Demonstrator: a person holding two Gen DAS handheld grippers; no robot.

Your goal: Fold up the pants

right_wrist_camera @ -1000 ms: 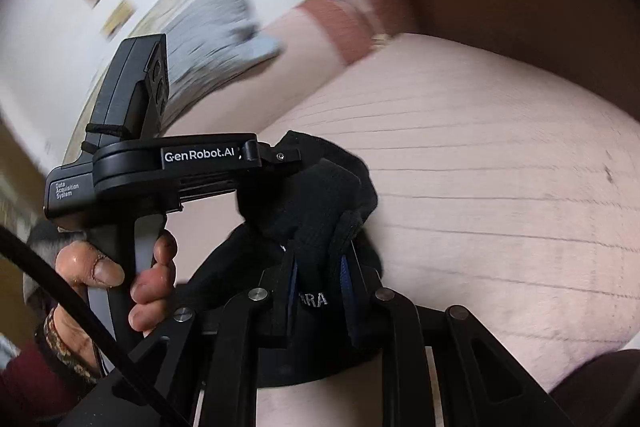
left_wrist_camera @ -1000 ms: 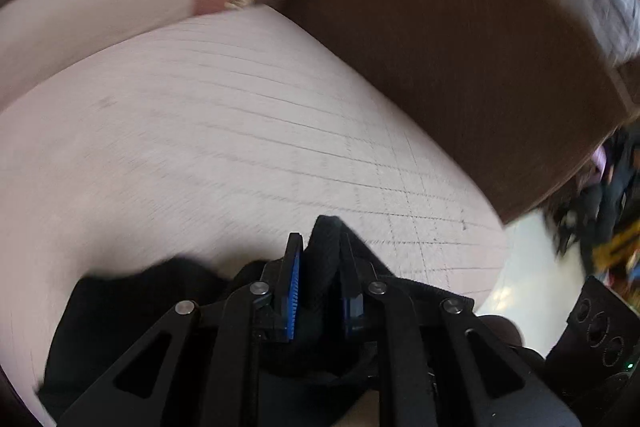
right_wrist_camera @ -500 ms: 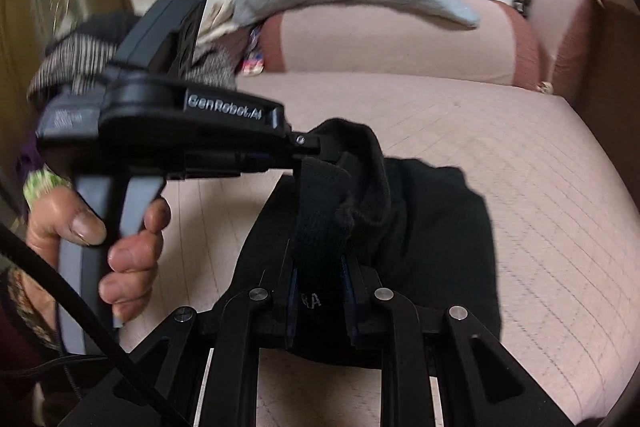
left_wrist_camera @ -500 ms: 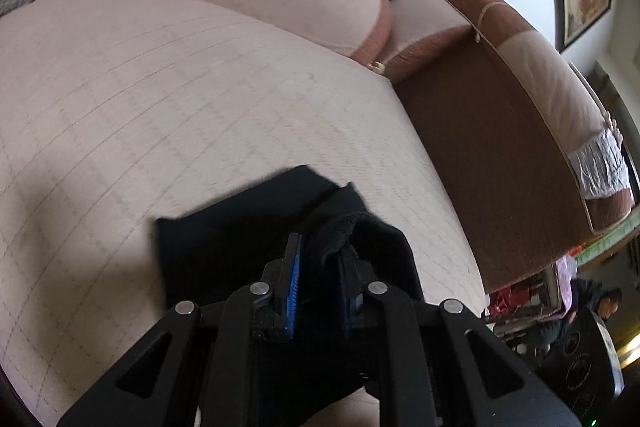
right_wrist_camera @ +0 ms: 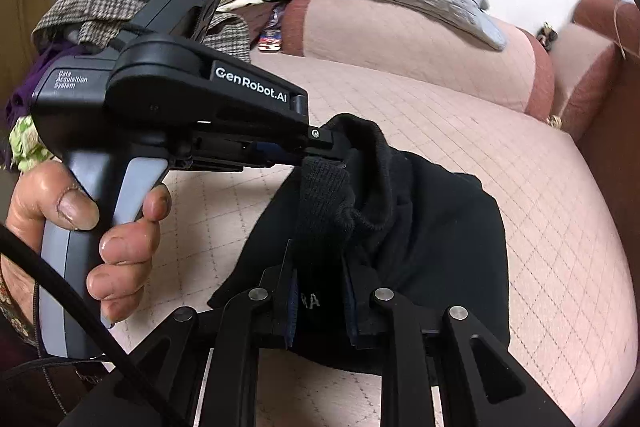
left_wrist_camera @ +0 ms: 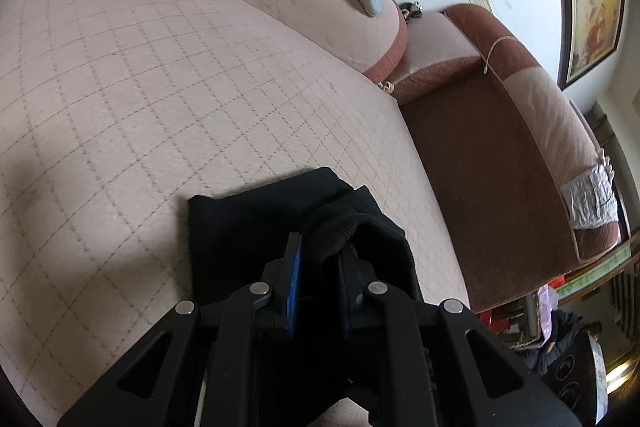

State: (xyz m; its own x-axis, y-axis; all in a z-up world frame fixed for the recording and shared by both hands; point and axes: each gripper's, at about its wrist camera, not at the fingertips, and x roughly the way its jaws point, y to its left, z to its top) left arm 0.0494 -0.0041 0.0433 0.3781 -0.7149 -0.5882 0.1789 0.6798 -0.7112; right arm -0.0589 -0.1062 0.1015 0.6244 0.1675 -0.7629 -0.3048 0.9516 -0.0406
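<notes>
Both your grippers are clamped on the pants' (right_wrist_camera: 432, 227) ribbed edge: right gripper (right_wrist_camera: 320, 291) and left gripper (left_wrist_camera: 318, 267) side by side. Past the jaws, the rest lies doubled on the sofa seat (left_wrist_camera: 160, 87). Soft, light knit, likely limp and stretchy; pinch the thick ribbing, not single layers.

Both tools (left_wrist_camera: 318, 253) (right_wrist_camera: 320, 267) clamped, angled downward
</notes>
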